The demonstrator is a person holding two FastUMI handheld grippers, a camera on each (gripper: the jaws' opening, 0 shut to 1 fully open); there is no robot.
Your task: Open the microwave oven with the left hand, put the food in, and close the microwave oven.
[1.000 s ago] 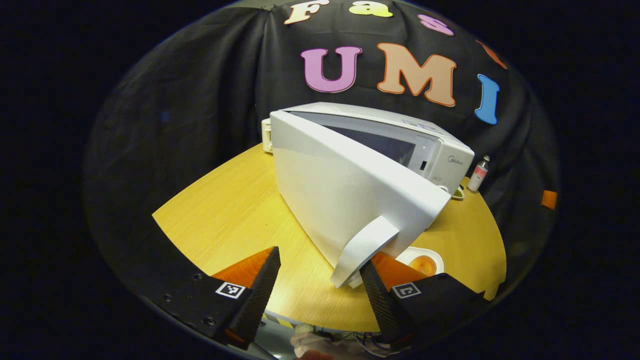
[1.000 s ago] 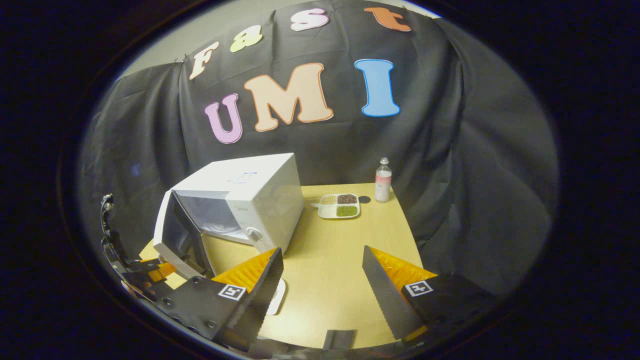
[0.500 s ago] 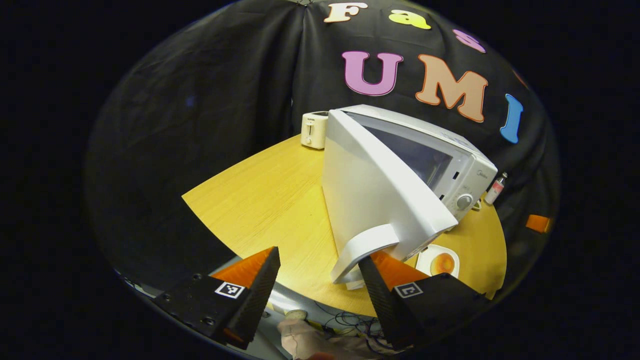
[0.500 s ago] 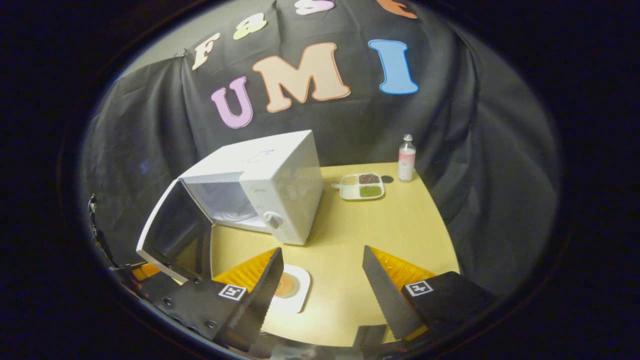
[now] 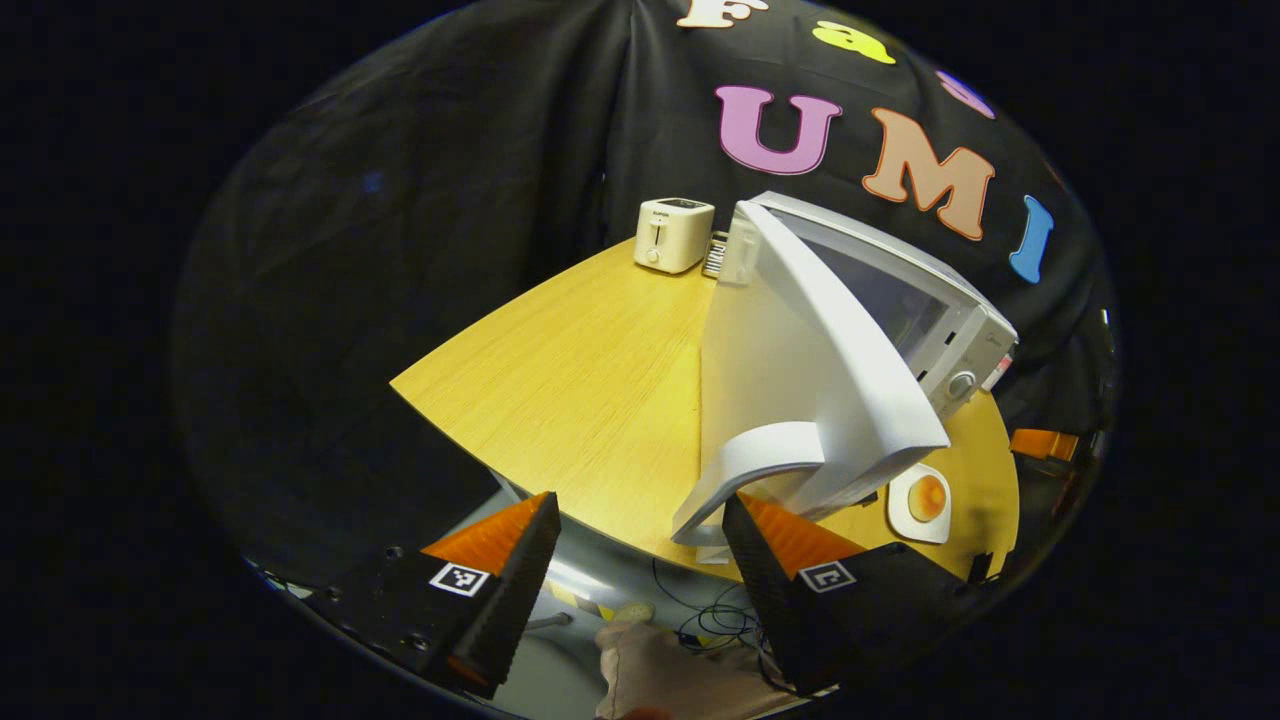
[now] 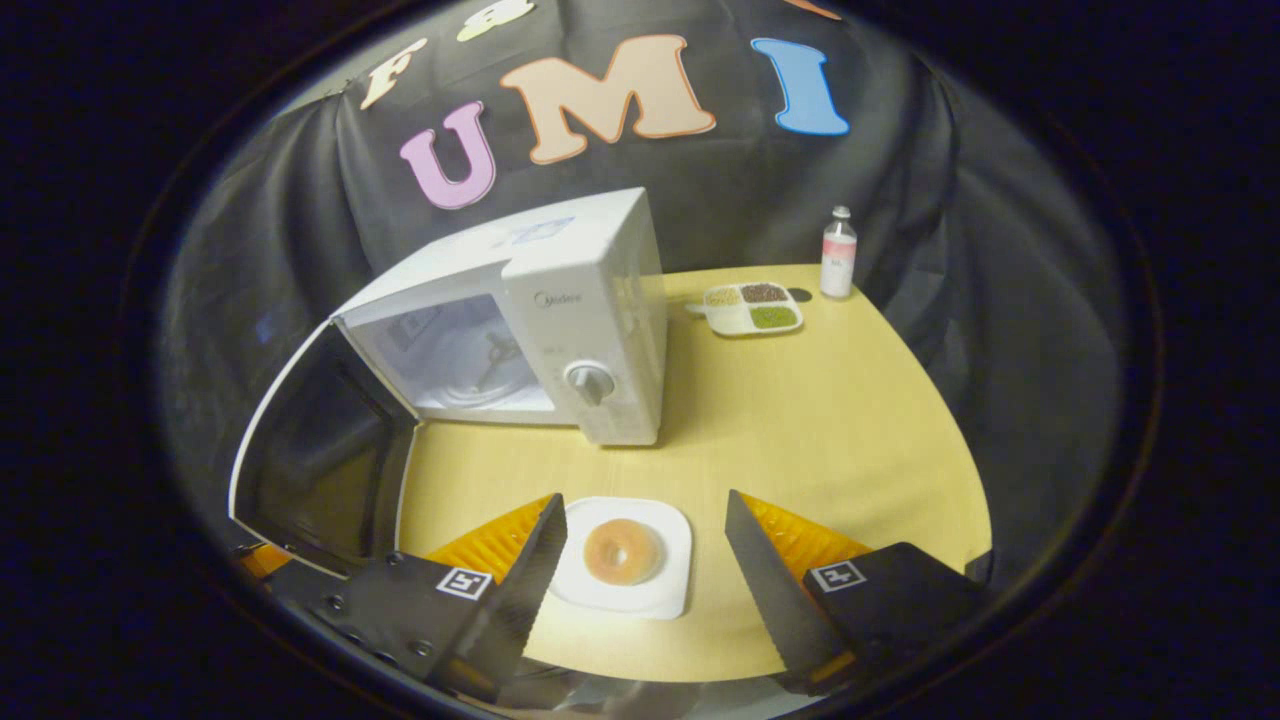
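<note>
The white microwave (image 6: 590,300) stands on the wooden table (image 6: 800,420) with its door (image 5: 800,370) swung wide open, showing the cavity (image 6: 460,355). My left gripper (image 5: 630,580) is open. The door's handle (image 5: 745,470) hangs just inside its right finger (image 5: 765,570), while the left finger is far from it. A doughnut (image 6: 622,551) lies on a white square plate (image 6: 670,590) in front of the microwave. My right gripper (image 6: 640,590) hovers open above that plate, which appears between its fingers. The plate (image 5: 920,497) also shows beyond the door.
A small cream toaster (image 5: 673,233) sits at the table's far corner behind the microwave. A divided tray of grains (image 6: 750,307) and a small bottle (image 6: 838,253) stand at the back right. The open door (image 6: 310,450) juts out past the table's front left edge.
The door has swung much further open with my left gripper at its handle. My right gripper has moved in over the plate, which now sits between its fingers.
</note>
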